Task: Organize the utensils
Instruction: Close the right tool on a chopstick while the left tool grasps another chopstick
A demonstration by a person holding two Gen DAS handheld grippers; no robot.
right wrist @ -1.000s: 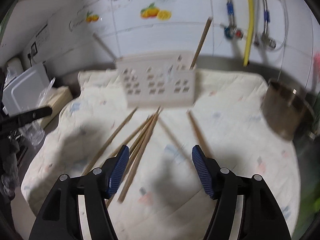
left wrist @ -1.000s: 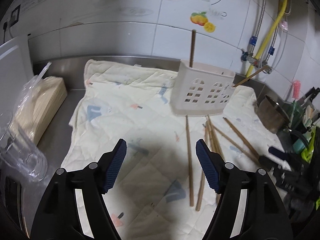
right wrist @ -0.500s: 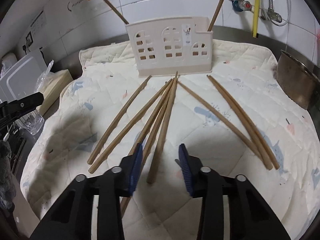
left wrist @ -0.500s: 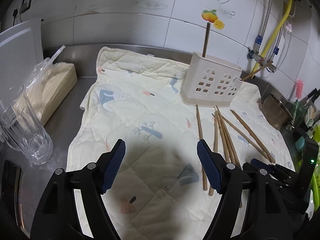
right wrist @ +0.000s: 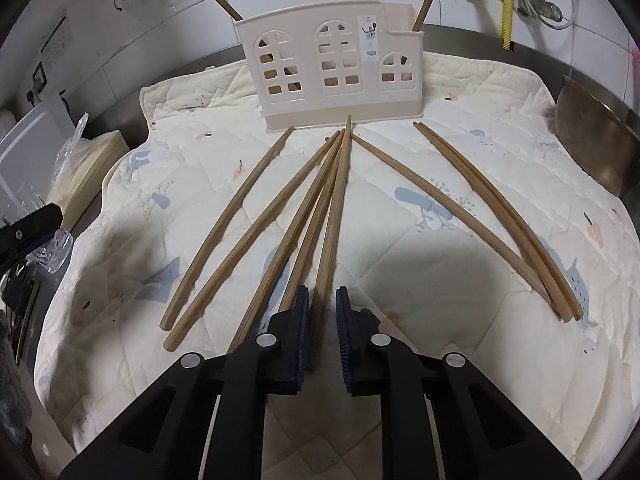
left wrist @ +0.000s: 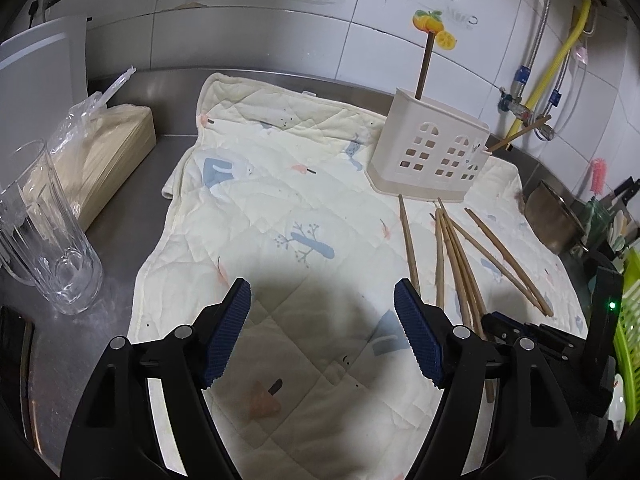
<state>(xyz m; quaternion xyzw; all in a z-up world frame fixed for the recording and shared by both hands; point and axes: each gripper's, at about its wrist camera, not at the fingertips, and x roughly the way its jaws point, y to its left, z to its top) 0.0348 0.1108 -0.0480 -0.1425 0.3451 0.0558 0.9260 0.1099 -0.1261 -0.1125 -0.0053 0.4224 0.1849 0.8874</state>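
Chopsticks [right wrist: 320, 216] fan out across the quilted cloth [right wrist: 440, 320], tips toward the caddy [right wrist: 332, 76] at twelve o'clock, butt ends toward you at six. Your right gripper [right wrist: 322, 316] has just been closing, and its jaws now stand narrow around the butt of one middle chopstick [right wrist: 334, 216]; the stick sits between the pads, though a sliver of gap shows, so I can't swear the pinch is firm. Your left gripper [left wrist: 322, 334] is wide and holds nothing, hovering over bare cloth with the fan at its two o'clock.

Here's the risk. You're gripping at the very end of a long, thin stick, so lifting may let the far tip droop or swing. Its neighbour at your eleven o'clock lies touching it, and could drag along or roll off. A swinging tip could also knock the caddy, which looks like light plastic standing on soft fabric.

Materials now: the sticks are smooth pale wood, tapering toward the tips, probably slippery against ribbed blue pads [right wrist: 303, 320]. The cloth is padded, cream, printed with small pictures, and gives under pressure. The caddy is beige, moulded, pierced with arched window cut-outs; two sticks already stand in it, leaning out at eleven and one. A fluted drinking glass [left wrist: 44, 236] stands on the steel counter [left wrist: 120, 220] at your left's nine o'clock.
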